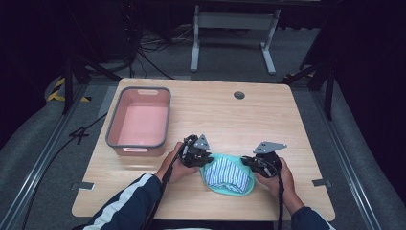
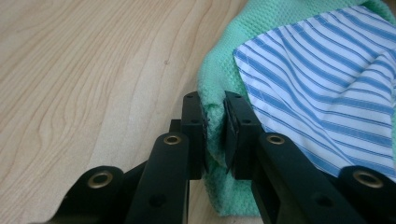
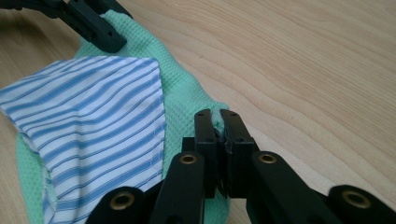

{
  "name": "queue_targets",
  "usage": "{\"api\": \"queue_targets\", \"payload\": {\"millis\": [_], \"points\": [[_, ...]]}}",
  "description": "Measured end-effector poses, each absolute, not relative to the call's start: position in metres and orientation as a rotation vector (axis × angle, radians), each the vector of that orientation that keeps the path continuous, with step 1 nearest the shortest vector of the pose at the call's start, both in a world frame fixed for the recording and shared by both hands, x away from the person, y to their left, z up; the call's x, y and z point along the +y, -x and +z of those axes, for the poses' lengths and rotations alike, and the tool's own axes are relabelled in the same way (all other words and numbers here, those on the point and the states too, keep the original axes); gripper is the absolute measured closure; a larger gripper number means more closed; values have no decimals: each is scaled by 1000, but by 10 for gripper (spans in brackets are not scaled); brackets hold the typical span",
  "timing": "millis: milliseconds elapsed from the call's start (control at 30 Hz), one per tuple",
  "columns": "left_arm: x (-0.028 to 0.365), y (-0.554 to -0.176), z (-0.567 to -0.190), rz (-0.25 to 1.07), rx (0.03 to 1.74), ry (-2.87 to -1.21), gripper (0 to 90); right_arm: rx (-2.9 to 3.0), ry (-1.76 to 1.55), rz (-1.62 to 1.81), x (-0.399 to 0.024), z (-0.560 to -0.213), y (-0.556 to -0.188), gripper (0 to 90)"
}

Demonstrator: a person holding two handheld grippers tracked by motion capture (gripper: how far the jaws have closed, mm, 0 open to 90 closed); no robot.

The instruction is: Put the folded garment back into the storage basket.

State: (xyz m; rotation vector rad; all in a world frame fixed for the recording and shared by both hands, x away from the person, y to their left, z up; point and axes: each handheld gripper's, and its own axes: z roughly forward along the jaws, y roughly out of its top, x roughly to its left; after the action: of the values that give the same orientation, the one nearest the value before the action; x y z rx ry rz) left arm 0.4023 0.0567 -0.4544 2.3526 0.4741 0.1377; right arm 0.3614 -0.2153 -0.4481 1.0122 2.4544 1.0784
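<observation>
Dark floor and cables surround a pale wooden tabletop (image 1: 268, 115). Near its front edge lies a mint-green waffle cloth (image 1: 234, 190) with a blue-and-white striped cloth (image 1: 226, 173) on top of it. The left hand-held gripper (image 1: 203, 158) pinches the green cloth's left edge, a fold of it squeezed between the jaws in the left gripper view (image 2: 215, 126). The right hand-held gripper (image 1: 249, 162) is closed on the cloth's right edge, green fabric caught between its jaws (image 3: 219, 126). The striped cloth sits inside the green border, clear of both grips. A pink bin with a grey rim (image 1: 165, 117) stands well apart at the back left. Bare wood lies open behind and to the right of the cloths.
</observation>
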Motion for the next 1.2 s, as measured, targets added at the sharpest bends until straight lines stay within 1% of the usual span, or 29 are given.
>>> {"api": "queue_targets", "payload": {"millis": [200,367,767,900,1200], "points": [[57,-405,-445,150,465,-2342,799,2430,-1013,1097,-218,-442,-361,874],[56,-407,-444,191,439,-2379,801,2435,-1009,1084,-216,-442,-364,874],[54,-411,-439,200,443,-2400,800,2436,-997,1061,-213,-442,-367,874],[56,-410,-427,218,427,-2407,802,2424,-980,1075,-209,-433,-369,875],[71,-414,-400,241,447,-2363,805,2380,-977,1135,-201,-405,-374,878]]}}
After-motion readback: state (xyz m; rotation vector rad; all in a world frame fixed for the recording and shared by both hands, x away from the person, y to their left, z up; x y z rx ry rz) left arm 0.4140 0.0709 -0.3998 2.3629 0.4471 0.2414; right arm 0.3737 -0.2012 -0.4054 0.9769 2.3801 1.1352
